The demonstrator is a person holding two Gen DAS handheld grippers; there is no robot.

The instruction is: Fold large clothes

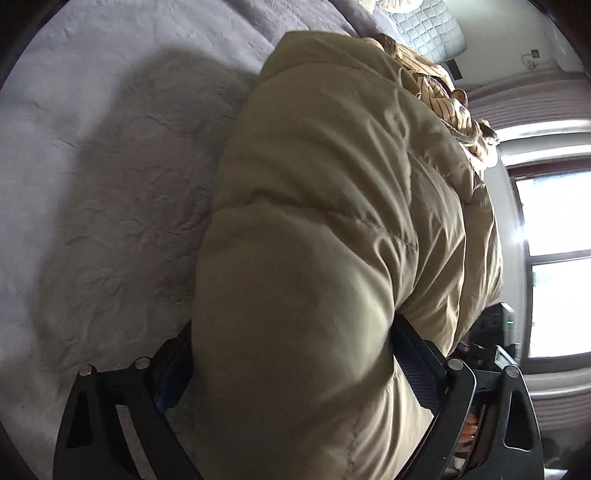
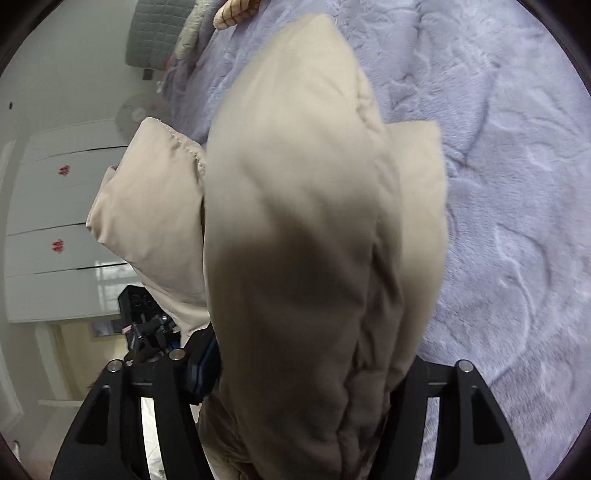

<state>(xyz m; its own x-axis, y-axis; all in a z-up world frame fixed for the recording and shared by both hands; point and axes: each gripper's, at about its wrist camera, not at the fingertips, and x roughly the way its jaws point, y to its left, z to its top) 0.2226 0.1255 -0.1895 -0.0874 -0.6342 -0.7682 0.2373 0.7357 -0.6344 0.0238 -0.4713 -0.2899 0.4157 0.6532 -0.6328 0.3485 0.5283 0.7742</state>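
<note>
One beige padded jacket [image 1: 332, 221] — one striped garment [image 1: 447, 96] — two pillows [image 1: 428, 29] — one grey bedspread [image 1: 110, 184].

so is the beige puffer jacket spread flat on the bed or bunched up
Bunched up. The puffer jacket bulges in thick padded folds between both tongs, and rises above the grey blanket rather than lying flat.

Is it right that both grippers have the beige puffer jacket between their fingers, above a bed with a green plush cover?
Not quite: the plush cover is pale lavender-grey, not green, as both wrist views show. The rest holds: the beige puffer jacket sits between the fingers of the left gripper and the right gripper.
</note>
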